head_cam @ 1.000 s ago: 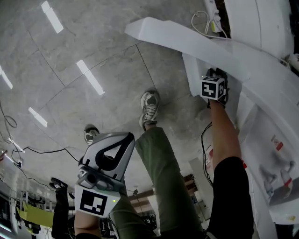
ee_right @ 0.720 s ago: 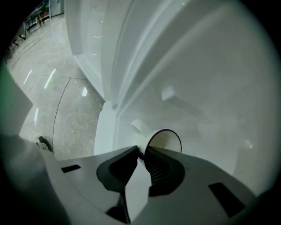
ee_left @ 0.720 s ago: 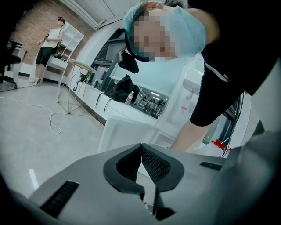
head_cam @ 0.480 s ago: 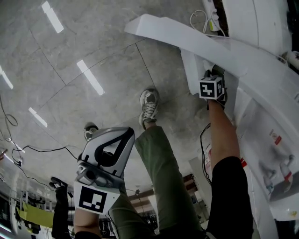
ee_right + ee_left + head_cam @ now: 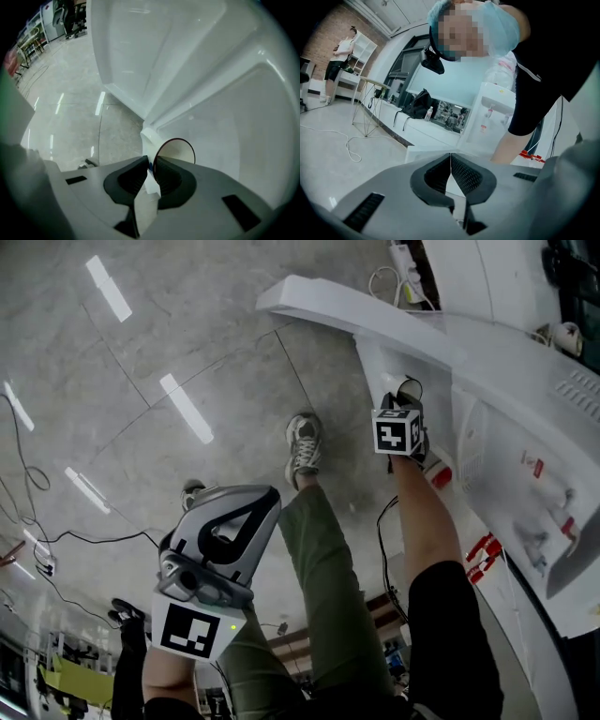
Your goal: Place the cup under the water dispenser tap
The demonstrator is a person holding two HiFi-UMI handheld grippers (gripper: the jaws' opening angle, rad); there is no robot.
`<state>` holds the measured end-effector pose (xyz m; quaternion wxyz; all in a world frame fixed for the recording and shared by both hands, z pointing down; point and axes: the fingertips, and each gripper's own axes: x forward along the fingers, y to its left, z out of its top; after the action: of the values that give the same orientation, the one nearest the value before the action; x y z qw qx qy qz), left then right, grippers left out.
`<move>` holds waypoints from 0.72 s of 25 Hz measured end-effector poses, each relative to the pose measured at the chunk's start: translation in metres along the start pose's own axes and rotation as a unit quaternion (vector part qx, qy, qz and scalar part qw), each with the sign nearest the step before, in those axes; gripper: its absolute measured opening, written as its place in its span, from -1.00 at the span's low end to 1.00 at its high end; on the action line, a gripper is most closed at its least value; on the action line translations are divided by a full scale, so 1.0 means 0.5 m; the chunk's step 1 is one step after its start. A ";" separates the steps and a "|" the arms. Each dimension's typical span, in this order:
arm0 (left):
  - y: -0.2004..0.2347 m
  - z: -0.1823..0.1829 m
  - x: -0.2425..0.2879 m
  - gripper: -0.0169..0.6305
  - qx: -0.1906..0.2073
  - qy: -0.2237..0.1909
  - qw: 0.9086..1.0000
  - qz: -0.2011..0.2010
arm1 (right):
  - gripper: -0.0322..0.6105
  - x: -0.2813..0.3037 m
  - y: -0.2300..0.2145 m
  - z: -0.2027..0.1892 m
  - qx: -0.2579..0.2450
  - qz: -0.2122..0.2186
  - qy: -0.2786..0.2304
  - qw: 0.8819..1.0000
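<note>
Only its own view shows the right gripper [image 5: 150,164] pinching the rim of the cup [image 5: 177,151], at one o'clock from the jaws, while the left gripper [image 5: 450,161] has its jaws pressed together, empty.

- The left gripper [image 5: 450,159] is held low and close to the body, its jaws pressed together at the tips with nothing between them.
- The right gripper [image 5: 151,163] is reached forward on an outstretched right arm [image 5: 427,531], the forearm bare below a black sleeve.
- Its jaws pinch the rim of the cup [image 5: 180,150].
</note>
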<state>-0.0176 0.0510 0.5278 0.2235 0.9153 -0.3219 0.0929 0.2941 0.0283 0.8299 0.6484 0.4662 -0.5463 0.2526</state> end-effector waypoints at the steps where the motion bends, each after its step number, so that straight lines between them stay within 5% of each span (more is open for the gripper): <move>1: -0.006 0.011 -0.012 -0.89 0.005 0.001 1.000 -0.003 | -0.67 -0.021 0.015 -0.002 0.009 0.005 -0.003 1.000; 18: -0.143 0.223 -0.221 -0.89 0.037 0.026 0.999 -0.017 | -0.68 -0.433 0.158 -0.089 0.075 0.075 -0.033 0.994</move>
<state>-0.0553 0.1086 0.3698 0.1991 0.9257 -0.2963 0.1249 0.1894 0.1413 0.6526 0.5726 0.4790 -0.5805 0.3252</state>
